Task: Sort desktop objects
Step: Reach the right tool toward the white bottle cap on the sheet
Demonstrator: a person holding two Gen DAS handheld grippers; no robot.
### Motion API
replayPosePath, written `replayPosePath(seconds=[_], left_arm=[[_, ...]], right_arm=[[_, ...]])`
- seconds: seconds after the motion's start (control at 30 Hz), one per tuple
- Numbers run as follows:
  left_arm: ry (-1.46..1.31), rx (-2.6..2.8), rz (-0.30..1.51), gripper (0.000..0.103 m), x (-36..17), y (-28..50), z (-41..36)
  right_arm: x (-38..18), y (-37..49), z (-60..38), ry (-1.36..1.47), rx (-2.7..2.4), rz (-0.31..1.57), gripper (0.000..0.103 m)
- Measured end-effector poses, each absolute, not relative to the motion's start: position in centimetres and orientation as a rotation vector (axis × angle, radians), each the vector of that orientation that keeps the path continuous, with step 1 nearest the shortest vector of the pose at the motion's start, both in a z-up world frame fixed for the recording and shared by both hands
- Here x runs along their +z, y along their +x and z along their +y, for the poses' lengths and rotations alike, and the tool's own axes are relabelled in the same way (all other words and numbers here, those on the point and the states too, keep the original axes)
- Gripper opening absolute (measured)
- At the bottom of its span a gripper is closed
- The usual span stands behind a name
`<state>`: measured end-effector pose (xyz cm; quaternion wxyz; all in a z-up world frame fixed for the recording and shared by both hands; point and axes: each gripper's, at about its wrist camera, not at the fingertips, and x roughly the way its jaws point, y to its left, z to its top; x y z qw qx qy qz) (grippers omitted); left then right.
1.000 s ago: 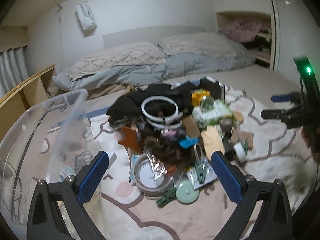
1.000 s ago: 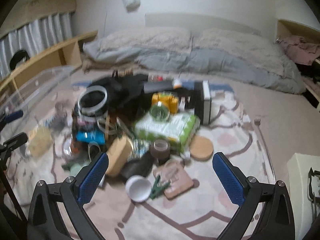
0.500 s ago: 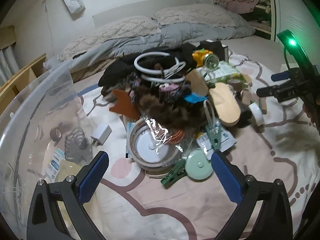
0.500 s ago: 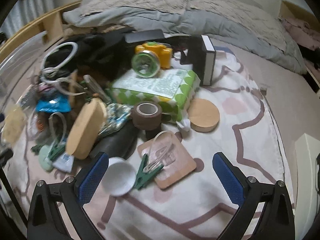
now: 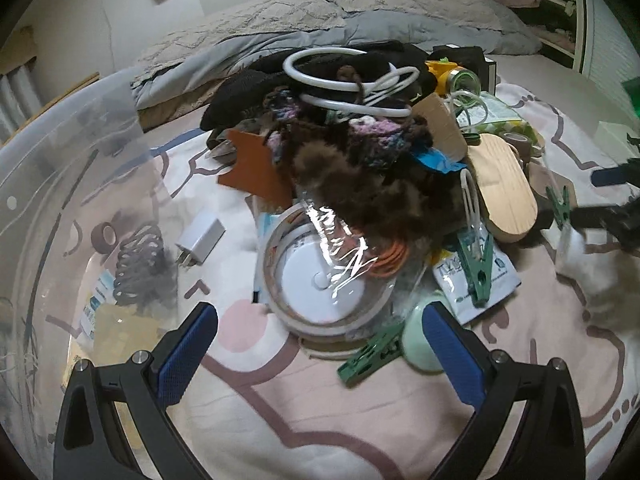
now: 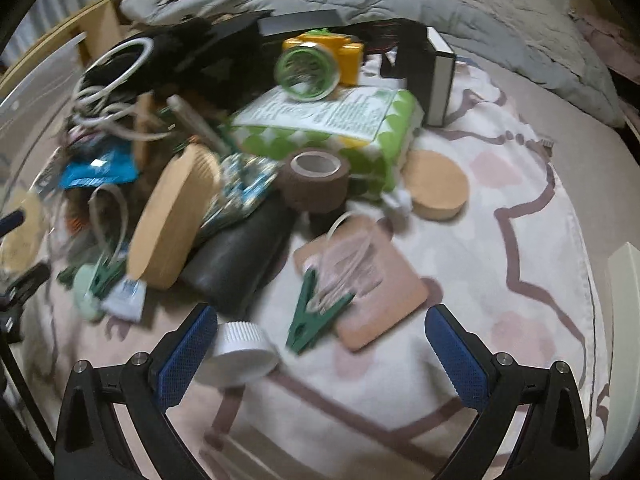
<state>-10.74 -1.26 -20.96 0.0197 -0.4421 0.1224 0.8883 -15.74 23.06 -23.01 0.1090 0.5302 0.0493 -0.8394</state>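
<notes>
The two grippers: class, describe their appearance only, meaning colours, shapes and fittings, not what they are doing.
The left gripper and the right gripper look alike. Each has two black angular arms with triangular cut-outs and silver round screw heads at the joints. The jaws carry long blue pads with a fine dotted texture. No cables, sleeves or printed markings show on either one.
</notes>
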Motion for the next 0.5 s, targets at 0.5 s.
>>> replayPosePath(seconds=[0.5], left_arm=[[-1.475,2.774,0.629,0.103,-23.3,-13.8,1.6]], right_arm=[[-23.2,-14.4,24.6,1.517,-2.384,0.153,0.103]])
